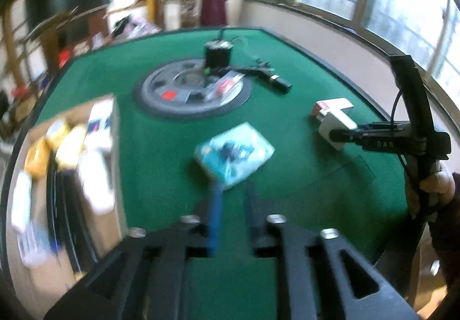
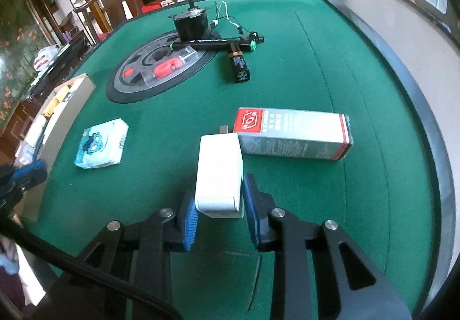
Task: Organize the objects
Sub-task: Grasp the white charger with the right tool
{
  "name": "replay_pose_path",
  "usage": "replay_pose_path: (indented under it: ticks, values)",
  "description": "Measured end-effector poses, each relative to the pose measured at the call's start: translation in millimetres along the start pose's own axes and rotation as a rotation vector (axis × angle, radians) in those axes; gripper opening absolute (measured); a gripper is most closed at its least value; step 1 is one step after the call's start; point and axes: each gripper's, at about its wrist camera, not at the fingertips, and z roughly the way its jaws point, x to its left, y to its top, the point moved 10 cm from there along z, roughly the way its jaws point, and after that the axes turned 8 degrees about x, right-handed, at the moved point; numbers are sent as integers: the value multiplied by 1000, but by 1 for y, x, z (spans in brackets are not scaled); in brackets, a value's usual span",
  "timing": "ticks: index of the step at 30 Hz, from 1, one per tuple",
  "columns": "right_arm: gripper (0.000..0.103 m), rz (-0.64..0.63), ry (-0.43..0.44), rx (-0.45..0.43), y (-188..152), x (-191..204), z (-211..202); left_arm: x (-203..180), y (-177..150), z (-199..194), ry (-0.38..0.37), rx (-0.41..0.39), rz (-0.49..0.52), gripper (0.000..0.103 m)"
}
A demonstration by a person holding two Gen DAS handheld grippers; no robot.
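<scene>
Step in hand, by judgement: pick-up of white charger (image 2: 219,173) for sorting into cardboard box (image 2: 75,90) at left edge of table (image 2: 302,61). Right claw (image 2: 220,205) straddles charger, blue pads (image 2: 188,218) just beside both its sides; touching or a hair apart, cannot tell, so grip unconfirmed. Charger lies near front edge, prongs pointing away, far end just beside grey-and-red carton (image 2: 293,133).

Left claw (image 1: 231,193) hovers over table, jaws apart, nothing between; view blurred. Blue-and-white packet (image 1: 234,153) just ahead of its tips, prob. its next target.

Next move calls for: firm closure on charger, straight lift, then carry leftwards to box. Box already part filled w/ yellow and white items; free slot not confirmed.

Obstructions: carton close to charger's far end, risk of nudging on lift. Packet and left claw lie on path to box.

Elsewhere: round grey disc (image 2: 161,67) at table centre w/ red-handled tool in clear pack (image 2: 169,67); black motor (image 2: 191,22), black pen (image 2: 201,42), battery (image 2: 238,63) towards far edge, well apart from work area.
</scene>
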Motion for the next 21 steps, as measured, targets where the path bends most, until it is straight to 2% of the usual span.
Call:
replay_pose_path:
  ticks: [1, 2, 4, 7, 10, 12, 13, 15, 17, 19, 21]
  values:
    - [26, 2, 4, 1, -1, 1, 0, -1, 7, 1, 4, -19, 27, 59]
    - [26, 4, 4, 0, -1, 1, 0, -2, 18, 0, 11, -58, 61, 68]
    - [26, 4, 2, 0, -1, 2, 1, -2, 34, 1, 20, -95, 102, 68]
    - [26, 8, 12, -1, 1, 3, 2, -8, 48, 13, -24, -61, 154, 69]
    - [27, 18, 28, -3, 3, 5, 4, -15, 55, 38, 30, -12, 258, 71]
    - [28, 26, 45, -3, 5, 6, 5, -20, 53, 56, 66, 27, 317, 71]
    - [28, 30, 52, -4, 6, 7, 5, -23, 51, 68, 78, 70, 342, 71]
    - [29, 31, 60, -1, 6, 8, 6, -32, 44, 81, 74, 111, 385, 71]
    - [35, 25, 68, 3, 7, 10, 7, -46, 33, 91, 71, 143, 457, 72]
    - [39, 20, 70, 5, 7, 11, 8, -52, 33, 90, 106, 107, 484, 72]
    - [42, 19, 74, 7, 10, 11, 10, -52, 31, 91, 108, 136, 448, 67]
